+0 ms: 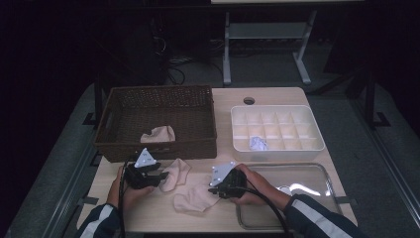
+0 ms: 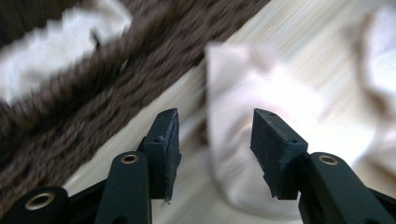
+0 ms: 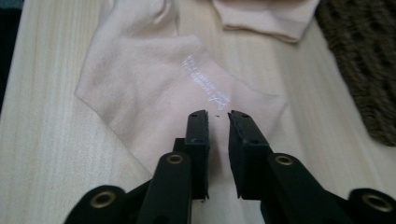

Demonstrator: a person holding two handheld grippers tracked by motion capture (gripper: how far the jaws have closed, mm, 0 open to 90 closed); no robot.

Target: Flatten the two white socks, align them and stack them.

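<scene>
Two pale pink socks lie on the wooden table in front of a brown wicker basket (image 1: 158,148). In the high view my left gripper (image 1: 163,174) points at the nearer-to-basket sock (image 1: 177,173). In the left gripper view its jaws (image 2: 215,115) stand open, and the blurred sock (image 2: 243,88) lies just ahead between them, apart from the pads. My right gripper (image 1: 210,191) hovers at the edge of the other sock (image 1: 193,201). Its jaws (image 3: 218,114) are a narrow gap apart over that sock (image 3: 154,70), with nothing pinched.
A third pink sock (image 1: 158,134) lies inside the basket. A white divided organizer (image 1: 277,108) at the back right holds a crumpled white item (image 1: 257,144). A metal tray (image 1: 317,171) sits at the front right, under my right forearm.
</scene>
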